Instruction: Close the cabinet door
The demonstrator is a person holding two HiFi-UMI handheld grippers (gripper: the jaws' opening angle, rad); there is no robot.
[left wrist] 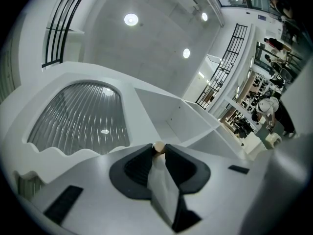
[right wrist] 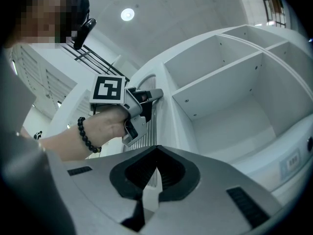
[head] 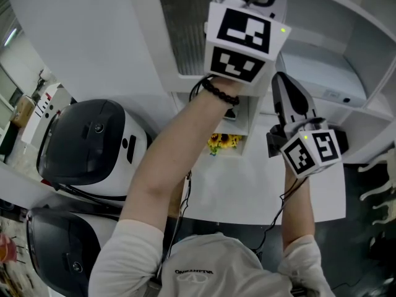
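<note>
A pale ceiling with round lamps (left wrist: 130, 19) spans this bright white room, where a white cabinet (head: 328, 67) of open shelves rises above a white table (head: 247, 193). Nearest to me, in front of the cabinet, a person in a light shirt reaches both bare arms upward. The right gripper (right wrist: 156, 150) is raised before the cabinet's open compartments, lower than its partner, with its jaws pressed together and nothing between them. The left gripper (left wrist: 158, 153), on the arm with a black bead bracelet (head: 219, 92), is lifted higher, toward the cabinet's upper left part. Its jaws are clenched on a small tan knob (left wrist: 159, 146), nipped right at their tips. The knob sits at the edge of the cabinet door (left wrist: 78, 119), a white frame with a wavy outline around a pane of ribbed glass. The door stands swung out from the cabinet, so the white compartment beside it shows open. Below the cabinet, against the back of the table, there is a small bunch of yellow flowers (head: 223, 142). Left of the cabinet sit two rounded black-and-white machines (head: 93, 144), one nearer than the other. Far beyond the cabinet's right side run black railings (left wrist: 222, 67), and past them is a cluttered area with figures too small to make out.
</note>
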